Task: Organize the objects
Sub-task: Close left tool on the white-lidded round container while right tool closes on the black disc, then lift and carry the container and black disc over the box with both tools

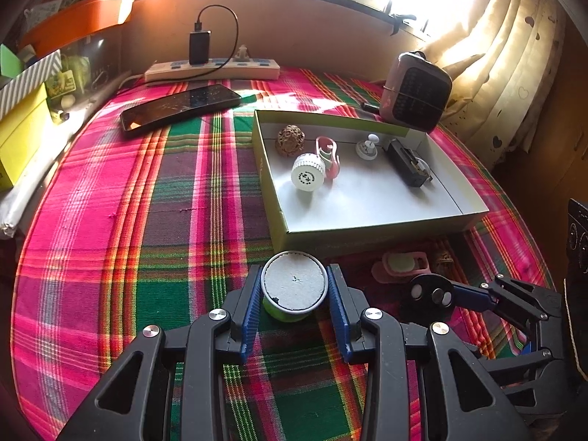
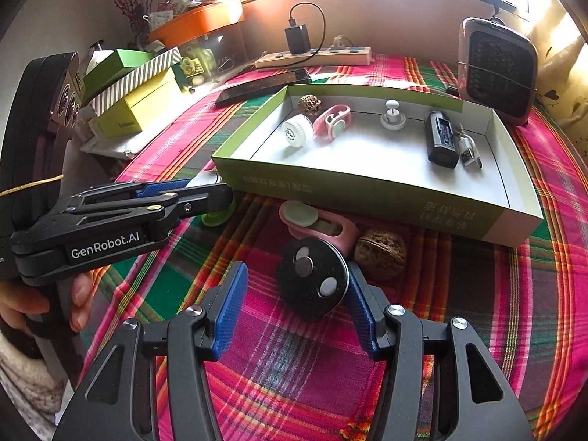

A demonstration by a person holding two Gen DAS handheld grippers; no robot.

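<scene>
Left wrist view shows your left tongs (image 1: 294, 294) clenched on the green jar (image 1: 294, 286) just at 6 o'clock of the sorting box (image 1: 367, 220), ready for lifting in, while your right tongs (image 2: 294, 294) stand released around the black disc (image 2: 312, 283).

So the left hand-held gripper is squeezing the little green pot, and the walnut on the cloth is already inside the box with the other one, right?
Not quite. The left hand-held gripper does squeeze the green pot, but that walnut lies on the cloth outside the box, by its front wall. The right wrist view shows it.
</scene>
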